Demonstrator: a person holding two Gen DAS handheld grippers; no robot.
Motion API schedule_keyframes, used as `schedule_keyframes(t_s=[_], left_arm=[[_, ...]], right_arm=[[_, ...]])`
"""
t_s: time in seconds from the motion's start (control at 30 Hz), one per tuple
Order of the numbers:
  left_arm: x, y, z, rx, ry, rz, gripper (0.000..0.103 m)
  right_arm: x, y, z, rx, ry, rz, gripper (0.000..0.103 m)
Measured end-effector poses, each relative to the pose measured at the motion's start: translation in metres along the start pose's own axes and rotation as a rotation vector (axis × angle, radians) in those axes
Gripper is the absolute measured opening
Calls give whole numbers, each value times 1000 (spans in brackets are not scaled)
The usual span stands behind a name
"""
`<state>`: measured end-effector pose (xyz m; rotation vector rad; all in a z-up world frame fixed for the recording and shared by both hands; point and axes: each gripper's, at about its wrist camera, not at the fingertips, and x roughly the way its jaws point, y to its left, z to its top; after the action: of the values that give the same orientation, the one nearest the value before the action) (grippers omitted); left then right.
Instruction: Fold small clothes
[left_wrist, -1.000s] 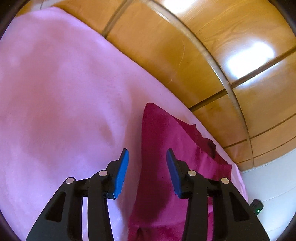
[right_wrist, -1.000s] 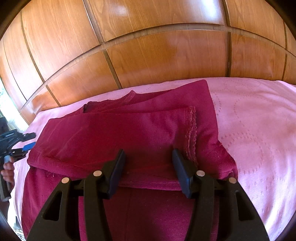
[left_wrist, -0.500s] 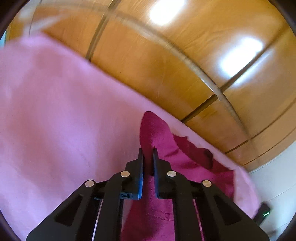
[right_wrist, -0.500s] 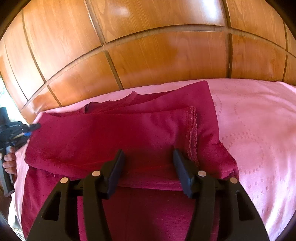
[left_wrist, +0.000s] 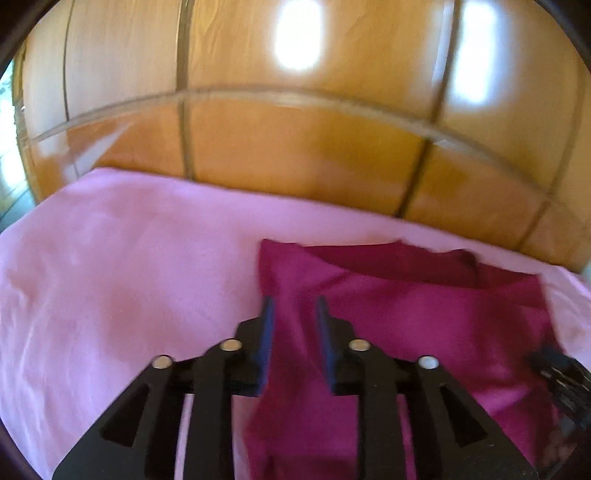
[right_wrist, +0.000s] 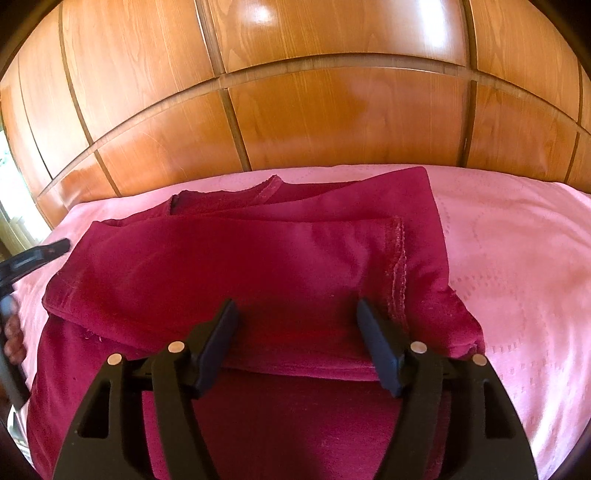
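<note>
**A:** Where does the garment lie, relative to the wooden headboard (right_wrist: 332, 110)?

**B:** The maroon garment (right_wrist: 258, 266) is spread on the pink bedspread (right_wrist: 517, 258) just in front of the headboard, its far edge close to the panels. It is partly folded: one layer is doubled over the top, with a stitched hem (right_wrist: 397, 266) running toward the headboard on the right side.

**A:** And the grippers?

**B:** The right gripper (right_wrist: 297, 332) hangs over the near edge of the folded layer, on the side away from the headboard, its fingers spread wide and holding nothing. The left gripper (left_wrist: 293, 332) is at the garment's left edge, fingers drawn to a narrow gap. Cloth shows between them, but the view is blurred and I cannot tell whether they pinch it.

**A:** So how should the next fold go?

**B:** My judgement: take both near corners at matching points, the right fingers closing just inside the hem so the doubled layers are caught together. Lift low, carry the edge toward the headboard evenly, and lay it so edges align.

**A:** The risk?

**B:** Catching only the top layer, or the bedspread with it, which would drag the fold askew.
</note>
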<state>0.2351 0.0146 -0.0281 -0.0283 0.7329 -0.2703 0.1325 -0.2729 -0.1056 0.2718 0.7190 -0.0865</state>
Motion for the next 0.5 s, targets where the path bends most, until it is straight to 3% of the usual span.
schedule_keyframes(t_s=[0.1, 0.23, 0.5], left_arm=[[-13, -19, -23, 60, 13, -45, 31], [15, -27, -52, 76, 112, 2, 31], [15, -36, -63, 110, 84, 59, 31]], right_arm=[[0, 0, 0, -2, 1, 9, 71], [0, 3, -1, -25, 10, 28, 83], [2, 8, -3, -43, 9, 14, 86]])
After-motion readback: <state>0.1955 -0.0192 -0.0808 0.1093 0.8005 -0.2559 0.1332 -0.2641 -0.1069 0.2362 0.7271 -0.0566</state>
